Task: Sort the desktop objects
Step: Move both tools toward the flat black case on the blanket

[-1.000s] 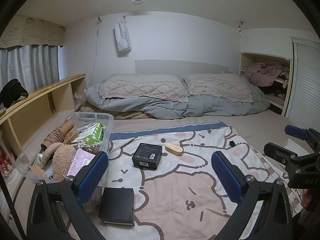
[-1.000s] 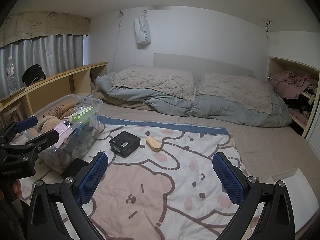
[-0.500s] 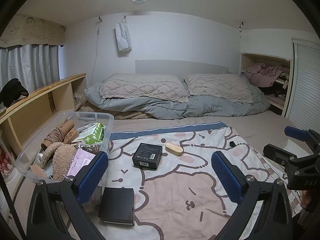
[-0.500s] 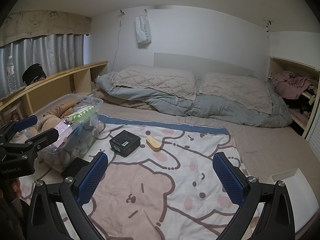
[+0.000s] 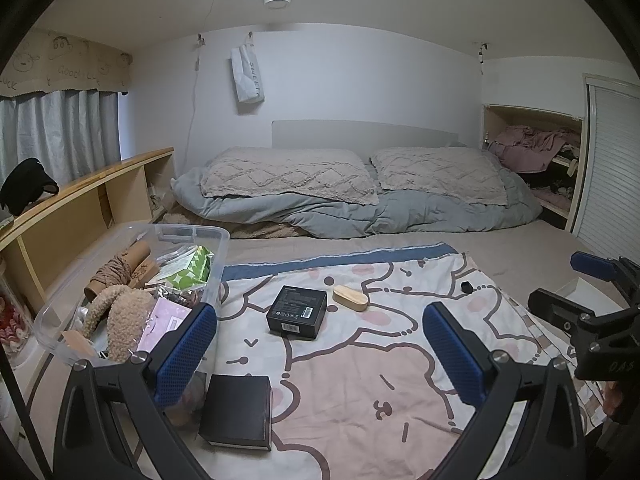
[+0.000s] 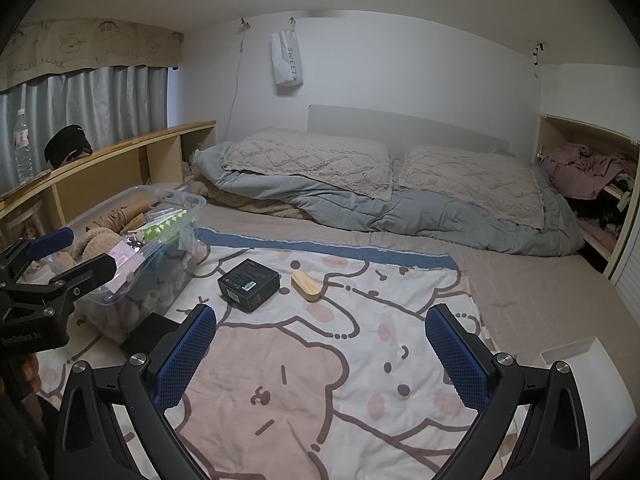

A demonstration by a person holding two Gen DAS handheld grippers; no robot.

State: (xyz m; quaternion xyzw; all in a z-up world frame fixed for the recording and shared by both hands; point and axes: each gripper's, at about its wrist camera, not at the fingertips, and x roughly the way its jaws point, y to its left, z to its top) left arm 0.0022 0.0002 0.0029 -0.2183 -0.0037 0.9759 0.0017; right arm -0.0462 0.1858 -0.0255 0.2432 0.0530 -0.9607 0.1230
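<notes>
A black box (image 5: 296,311) (image 6: 249,285) and a small oval wooden block (image 5: 350,298) (image 6: 306,286) lie on the cartoon blanket (image 5: 360,380). A flat black case (image 5: 237,411) lies nearer, beside the clear bin (image 5: 132,292) (image 6: 132,248) full of items. A tiny black object (image 5: 465,287) sits at the blanket's right. My left gripper (image 5: 320,352) is open and empty, above the blanket short of the black box. My right gripper (image 6: 320,352) is open and empty, further right. Each gripper shows at the edge of the other's view.
A white tray (image 6: 580,364) sits on the bed at the right. Pillows and a grey duvet (image 5: 360,208) lie at the back. A wooden shelf (image 5: 80,200) runs along the left with a black cap (image 5: 26,190) and a bottle (image 6: 22,152).
</notes>
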